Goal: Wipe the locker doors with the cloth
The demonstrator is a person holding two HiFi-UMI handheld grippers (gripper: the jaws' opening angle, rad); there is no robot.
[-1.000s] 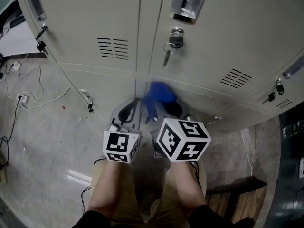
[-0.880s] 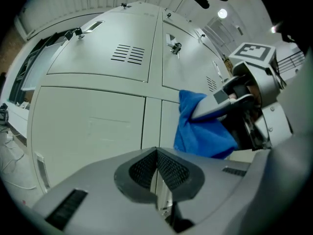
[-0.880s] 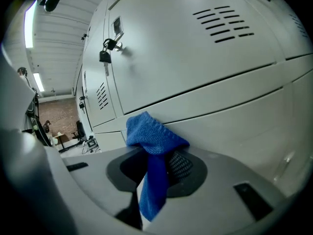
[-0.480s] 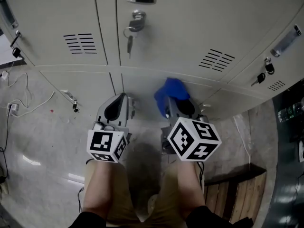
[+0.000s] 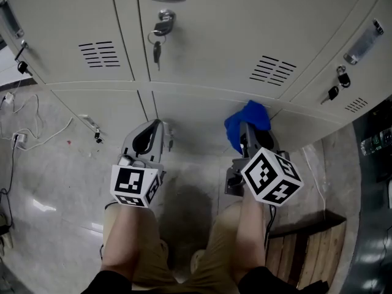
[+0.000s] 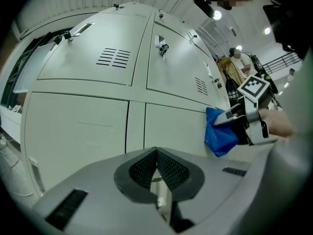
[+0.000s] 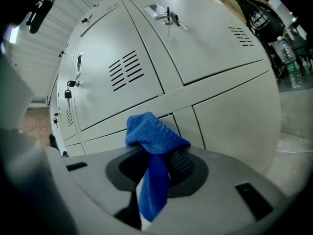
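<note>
Cloth (image 7: 154,133) in right gripper (image 7: 157,166) — by lockers (image 7: 146,38)

The cloth (image 7: 154,133) covers the jaw tips of my right gripper (image 7: 156,164); locker doors (image 5: 245,23) cut off at frame top.

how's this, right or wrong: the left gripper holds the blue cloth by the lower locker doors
Wrong on the side: the right gripper holds the blue cloth by the lower locker doors, as the right gripper view shows. The left gripper is shut on nothing.
</note>
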